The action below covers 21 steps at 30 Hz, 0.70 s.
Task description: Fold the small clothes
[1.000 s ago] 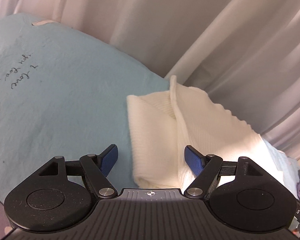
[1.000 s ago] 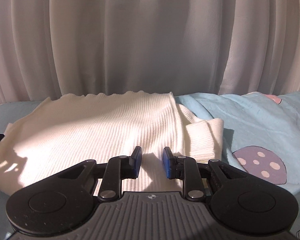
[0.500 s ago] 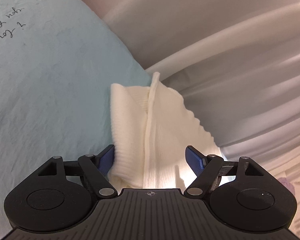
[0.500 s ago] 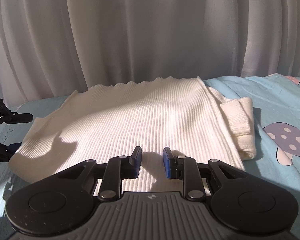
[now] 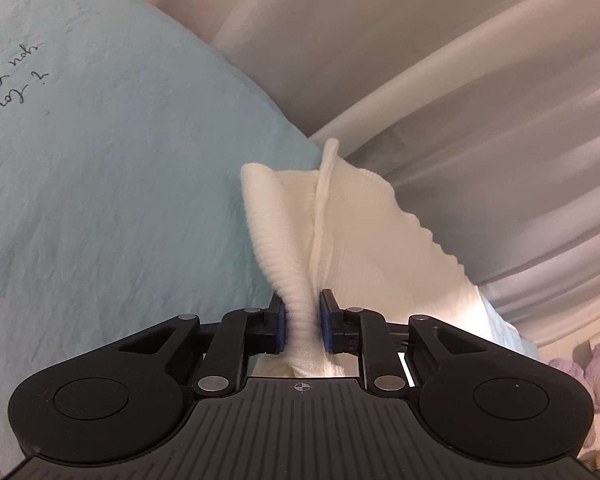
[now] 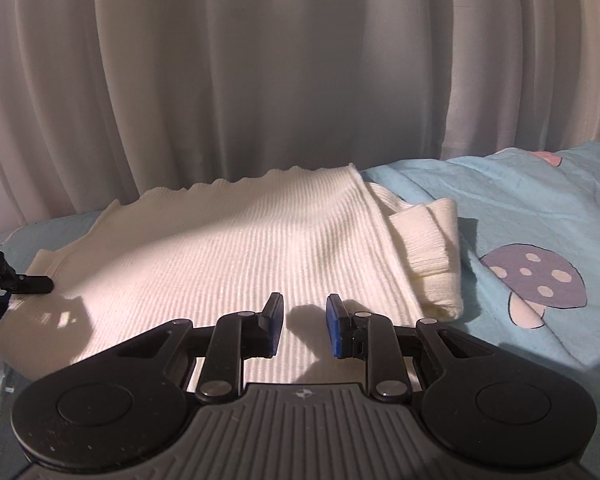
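Pinching the white knit's [image 5: 364, 232] bunched edge, left gripper [image 5: 303, 322] just closed; right gripper [image 6: 303, 326] slightly parted, empty

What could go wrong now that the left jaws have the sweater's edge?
1. The left gripper, jaws just closed, pinches a bunched ridge of the cream sweater; it may slip or drag extra layers.
2. The right gripper holds nothing, so lifting could skew the sweater.
3. The folded sleeve may flop open.
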Each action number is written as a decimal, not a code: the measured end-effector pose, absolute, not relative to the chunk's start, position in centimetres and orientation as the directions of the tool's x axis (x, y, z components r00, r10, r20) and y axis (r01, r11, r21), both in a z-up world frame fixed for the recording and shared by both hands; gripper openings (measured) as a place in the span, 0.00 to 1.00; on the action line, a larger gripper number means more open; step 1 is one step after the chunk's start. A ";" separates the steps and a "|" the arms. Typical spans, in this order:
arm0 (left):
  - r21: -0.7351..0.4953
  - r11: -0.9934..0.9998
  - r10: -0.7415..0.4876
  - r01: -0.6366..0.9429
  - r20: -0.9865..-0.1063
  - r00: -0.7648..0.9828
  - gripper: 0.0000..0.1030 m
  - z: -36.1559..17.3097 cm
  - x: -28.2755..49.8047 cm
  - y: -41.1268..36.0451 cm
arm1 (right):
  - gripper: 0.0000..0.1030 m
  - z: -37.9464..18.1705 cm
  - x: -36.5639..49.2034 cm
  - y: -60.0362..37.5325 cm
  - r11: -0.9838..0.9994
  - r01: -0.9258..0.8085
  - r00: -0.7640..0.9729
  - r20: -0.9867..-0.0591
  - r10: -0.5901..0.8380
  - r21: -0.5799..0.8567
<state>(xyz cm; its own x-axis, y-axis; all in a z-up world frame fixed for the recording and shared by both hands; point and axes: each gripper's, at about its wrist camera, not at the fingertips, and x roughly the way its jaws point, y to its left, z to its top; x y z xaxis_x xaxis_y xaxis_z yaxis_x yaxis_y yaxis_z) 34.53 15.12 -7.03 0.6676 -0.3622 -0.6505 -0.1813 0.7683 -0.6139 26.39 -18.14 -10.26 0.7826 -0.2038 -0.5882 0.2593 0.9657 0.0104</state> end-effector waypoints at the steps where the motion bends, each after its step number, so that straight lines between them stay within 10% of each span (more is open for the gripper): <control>1: -0.619 0.762 -0.360 -0.191 -0.650 0.669 0.18 -6.8 34.3 15.3 | 0.21 -10.5 26.5 -18.3 0.964 0.267 0.771 -0.600 -0.212 0.003; 21: -0.356 0.926 -0.352 0.126 -0.691 0.632 0.12 -4.6 35.1 -2.9 | 0.22 -8.8 24.7 -21.5 0.937 0.315 0.804 -0.567 -0.179 0.151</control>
